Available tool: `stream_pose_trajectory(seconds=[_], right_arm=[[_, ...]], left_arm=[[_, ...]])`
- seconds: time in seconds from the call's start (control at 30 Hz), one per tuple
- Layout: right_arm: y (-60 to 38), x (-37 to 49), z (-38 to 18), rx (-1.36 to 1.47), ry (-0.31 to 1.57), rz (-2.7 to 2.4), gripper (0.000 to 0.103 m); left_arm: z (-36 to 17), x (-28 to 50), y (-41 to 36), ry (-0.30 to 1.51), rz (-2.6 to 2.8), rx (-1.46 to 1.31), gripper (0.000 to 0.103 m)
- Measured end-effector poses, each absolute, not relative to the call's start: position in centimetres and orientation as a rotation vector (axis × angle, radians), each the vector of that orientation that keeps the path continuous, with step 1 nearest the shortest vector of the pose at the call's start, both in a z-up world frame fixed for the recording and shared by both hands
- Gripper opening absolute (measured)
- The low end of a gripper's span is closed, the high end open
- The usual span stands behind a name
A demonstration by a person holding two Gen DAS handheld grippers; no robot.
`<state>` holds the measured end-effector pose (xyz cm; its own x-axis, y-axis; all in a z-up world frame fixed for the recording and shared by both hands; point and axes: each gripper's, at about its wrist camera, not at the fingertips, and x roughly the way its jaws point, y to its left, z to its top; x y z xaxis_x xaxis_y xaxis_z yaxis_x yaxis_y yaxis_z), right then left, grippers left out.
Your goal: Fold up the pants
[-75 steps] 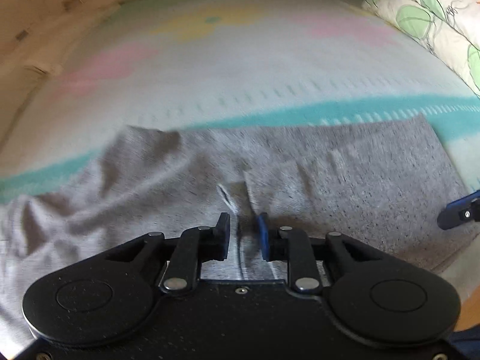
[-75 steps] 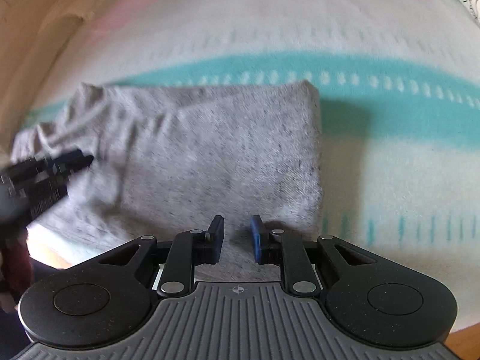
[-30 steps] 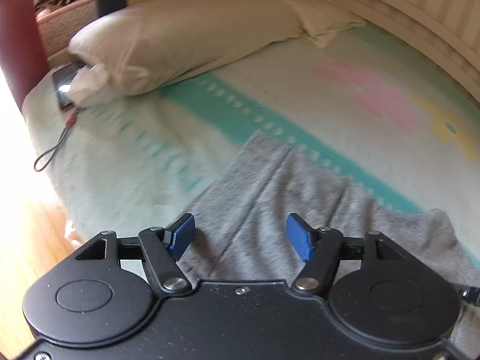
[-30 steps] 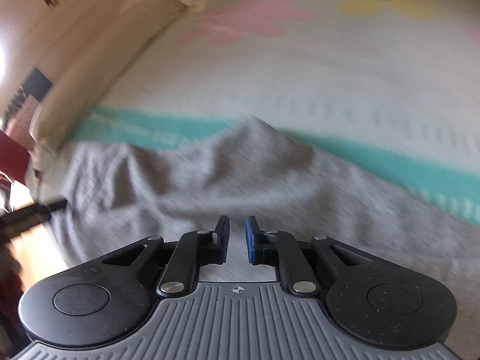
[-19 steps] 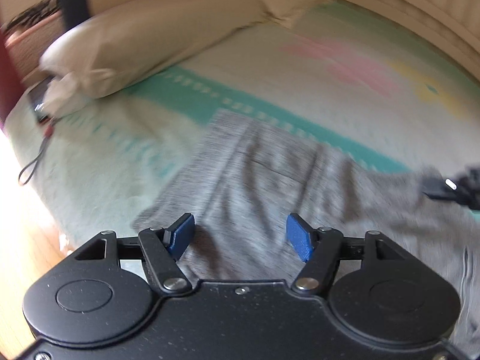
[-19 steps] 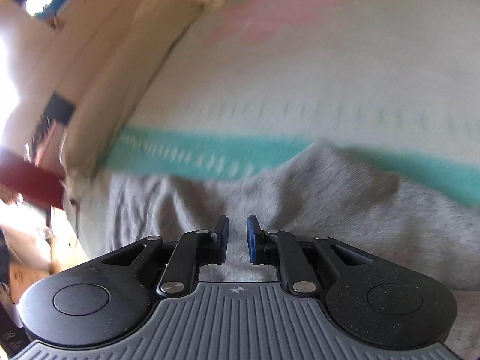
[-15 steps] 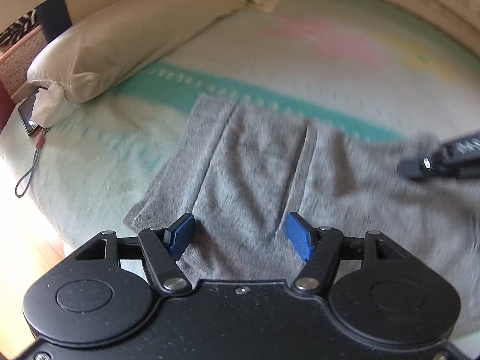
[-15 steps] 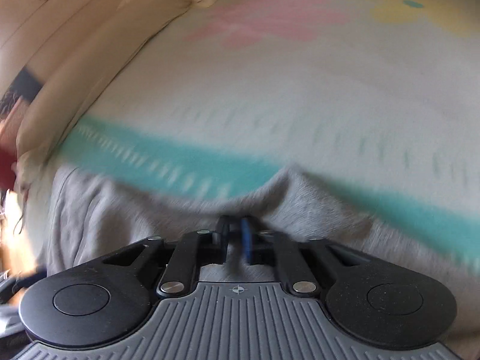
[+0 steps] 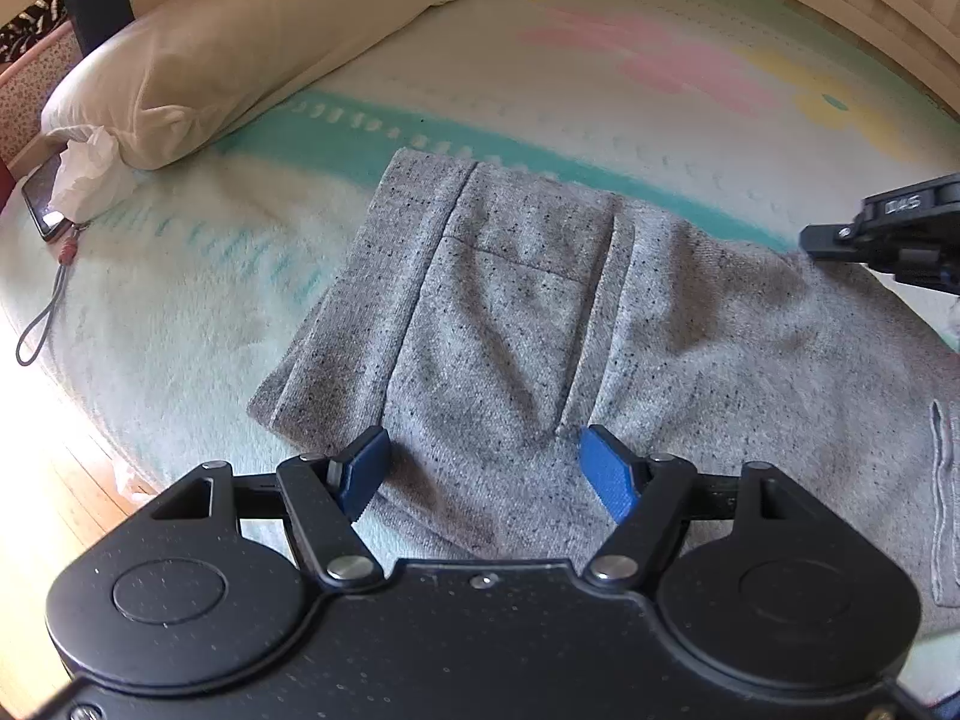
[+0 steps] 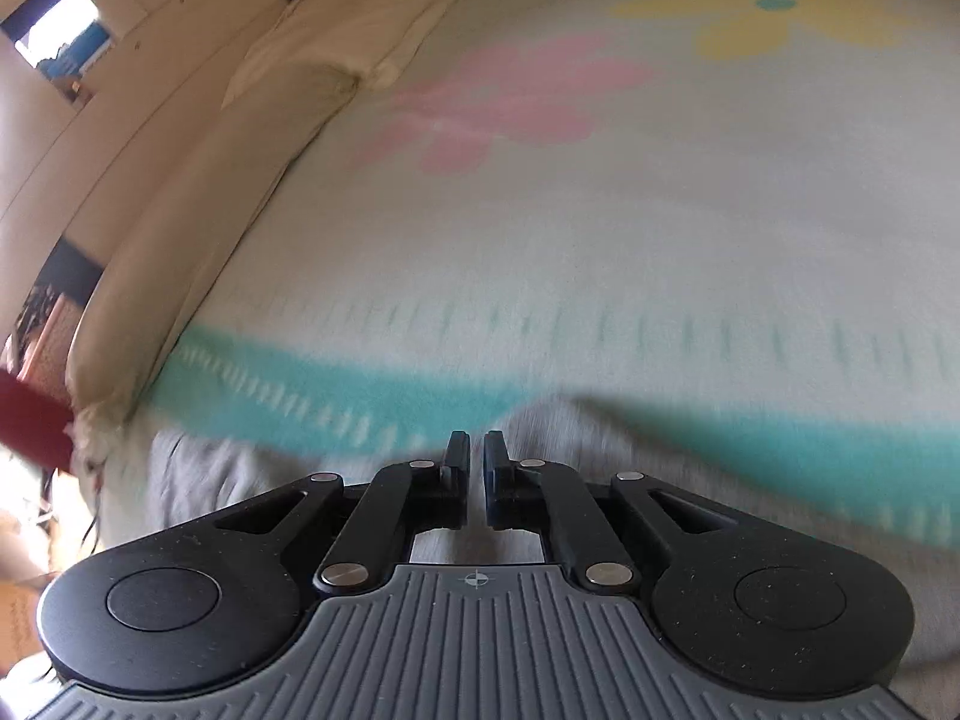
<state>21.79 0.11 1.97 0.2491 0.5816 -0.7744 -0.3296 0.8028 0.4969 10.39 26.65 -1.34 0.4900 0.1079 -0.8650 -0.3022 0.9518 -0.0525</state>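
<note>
Basically soft, light grey pants (image 9: pixel 540 312) lie flat on the bed blanket (image 9: pixel 600 102). Left gripper (image 9: pixel 483 468) hovers over them, jaws opening, nothing pinched. Right gripper (image 10: pixel 476 461) nearly closed, opening slightly, fabric between; grip unclear. Best hold: an edge or hem; bunches easily.

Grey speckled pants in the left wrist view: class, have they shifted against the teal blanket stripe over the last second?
Cannot tell: the grey speckled pants sit differently against the teal stripe, but the camera moved.

Cream pillow (image 9: pixel 240 54), phone (image 9: pixel 43 204) — floral blanket (image 9: pixel 600 96)
</note>
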Motion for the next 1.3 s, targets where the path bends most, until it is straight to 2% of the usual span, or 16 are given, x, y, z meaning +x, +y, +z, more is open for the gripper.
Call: stream_pose_trajectory(seconds=[0.2, 0.23, 0.3, 0.63, 0.77, 1.0, 1.3], right_arm=[[0.9, 21.4, 0.3, 0.134, 1.206, 0.551, 0.006], [1.0, 21.9, -0.2, 0.144, 1.204, 0.53, 0.003], [1.0, 22.9, -0.6, 0.177, 1.172, 0.492, 0.0], [0.9, 24.7, -0.5, 0.169, 1.088, 0.462, 0.0], [-0.3, 23.3, 1.4, 0.225, 1.061, 0.465, 0.006], [-3.1, 20.5, 3.8, 0.208, 1.112, 0.455, 0.006], [-5.4, 16.0, 0.5, 0.158, 1.284, 0.443, 0.006]], left_arm=[[-1.6, 10.1, 26.7, 1.045, 0.265, -0.239, 0.074], [-1.7, 10.1, 26.8, 1.05, 0.271, -0.257, 0.074], [-2.0, 10.1, 27.2, 1.066, 0.276, -0.301, 0.074], [-2.6, 10.2, 28.3, 1.084, 0.27, -0.371, 0.075], [-2.4, 10.2, 28.2, 1.09, 0.274, -0.364, 0.075], [-2.3, 10.3, 28.3, 1.088, 0.269, -0.369, 0.075], [-2.3, 10.1, 28.3, 1.077, 0.265, -0.357, 0.075]])
